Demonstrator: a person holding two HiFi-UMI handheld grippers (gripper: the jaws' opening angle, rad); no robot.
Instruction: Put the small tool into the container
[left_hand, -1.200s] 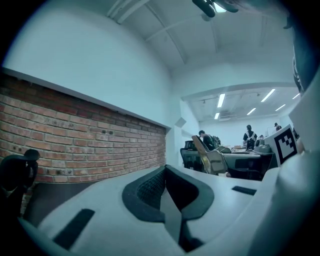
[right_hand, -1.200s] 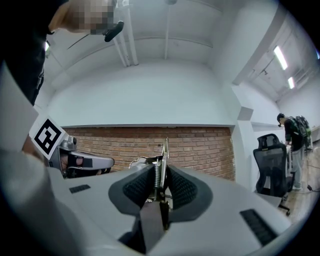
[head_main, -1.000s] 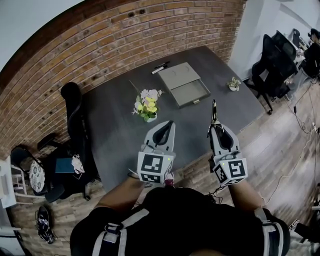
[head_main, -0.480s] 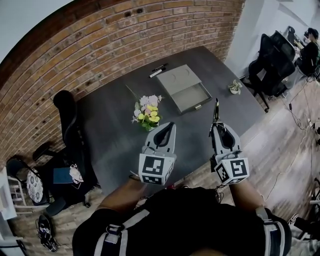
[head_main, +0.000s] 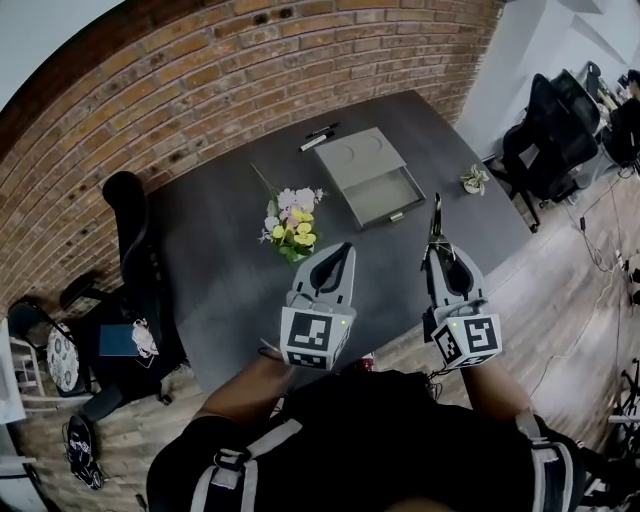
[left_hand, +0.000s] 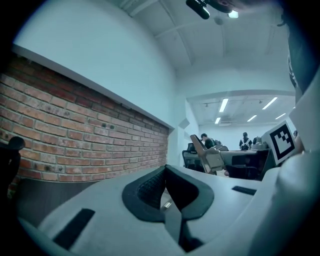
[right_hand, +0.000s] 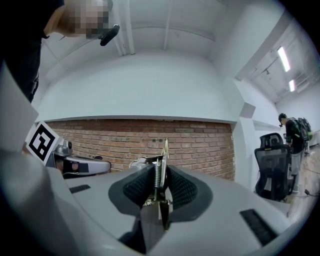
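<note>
My right gripper (head_main: 438, 250) is shut on a small metal tool (head_main: 436, 218) with a spring; its thin tip sticks out past the jaws. In the right gripper view the small tool (right_hand: 159, 176) stands upright between the black pads of the right gripper (right_hand: 158, 186). My left gripper (head_main: 333, 258) is shut with nothing in it; the left gripper (left_hand: 165, 186) points level at the room. The container, a grey box with an open drawer (head_main: 380, 191), lies on the dark table (head_main: 230, 270) ahead of both grippers, which hang over the table's near edge.
A small pot of flowers (head_main: 293, 228) stands left of the box. Two markers (head_main: 319, 138) lie behind the box, and a little plant (head_main: 473, 180) sits at the table's right end. Black office chairs (head_main: 135, 260) stand at the left and right sides.
The view has shifted a little; both grippers keep their places and their hold. The small tool stays in the right jaws.
</note>
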